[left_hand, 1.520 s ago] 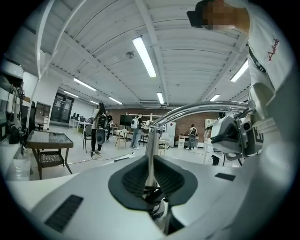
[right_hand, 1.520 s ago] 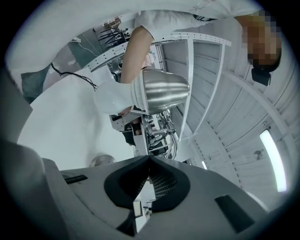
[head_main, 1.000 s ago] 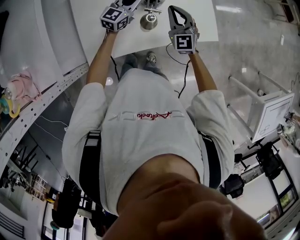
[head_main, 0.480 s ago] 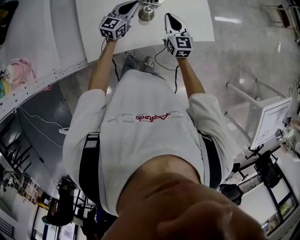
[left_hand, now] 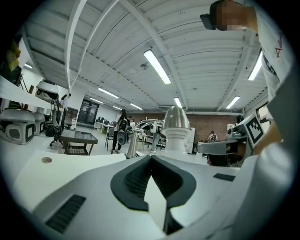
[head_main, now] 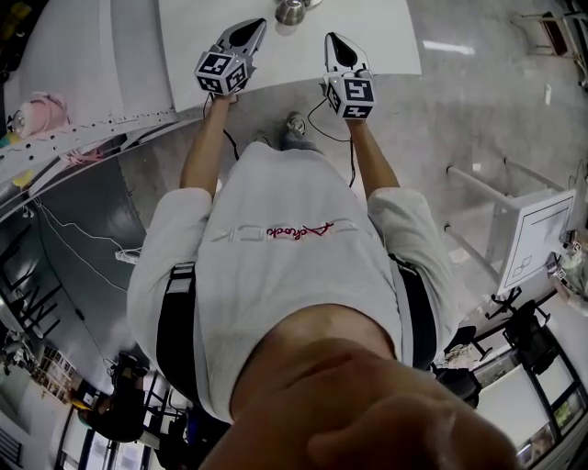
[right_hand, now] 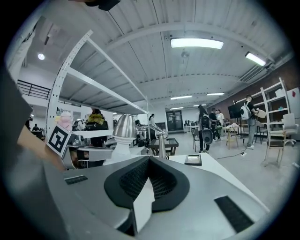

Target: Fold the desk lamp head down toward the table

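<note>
Desk lamp (head_main: 290,11) sits on white table (head_main: 390,41) in workshop; left gripper (head_main: 256,26), right gripper (head_main: 332,40) fingers closed, empty.

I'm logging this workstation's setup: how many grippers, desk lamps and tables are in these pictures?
grippers: 2 (left gripper, right gripper)
desk lamp: 1
table: 1
Total: 4

The lamp (head_main: 290,11) stands on the table (head_main: 395,46). The left gripper (head_main: 250,27) is to its left and the right gripper (head_main: 333,42) to its right, both nearer the person than the lamp
</note>
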The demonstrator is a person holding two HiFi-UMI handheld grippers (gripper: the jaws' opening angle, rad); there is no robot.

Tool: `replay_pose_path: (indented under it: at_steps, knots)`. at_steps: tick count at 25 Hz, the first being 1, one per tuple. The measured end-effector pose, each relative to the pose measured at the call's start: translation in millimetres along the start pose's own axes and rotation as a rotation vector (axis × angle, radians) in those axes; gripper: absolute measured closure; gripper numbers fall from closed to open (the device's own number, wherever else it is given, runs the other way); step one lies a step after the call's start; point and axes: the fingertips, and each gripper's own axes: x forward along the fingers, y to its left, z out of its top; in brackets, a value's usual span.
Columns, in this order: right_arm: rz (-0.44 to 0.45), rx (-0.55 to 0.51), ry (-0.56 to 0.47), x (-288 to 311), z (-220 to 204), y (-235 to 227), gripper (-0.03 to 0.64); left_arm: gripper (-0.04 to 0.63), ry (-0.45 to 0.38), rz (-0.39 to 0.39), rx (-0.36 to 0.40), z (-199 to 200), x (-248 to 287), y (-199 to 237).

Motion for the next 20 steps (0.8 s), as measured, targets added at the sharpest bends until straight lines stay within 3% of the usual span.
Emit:
replay_pose_path:
  at_steps: [20]
  knots:
    - [-0.086, -0.013, -0.026, -97, -12, 116, 0.600, 0.568, -0.021, -0.113, 0.030, -20, -120, -82]
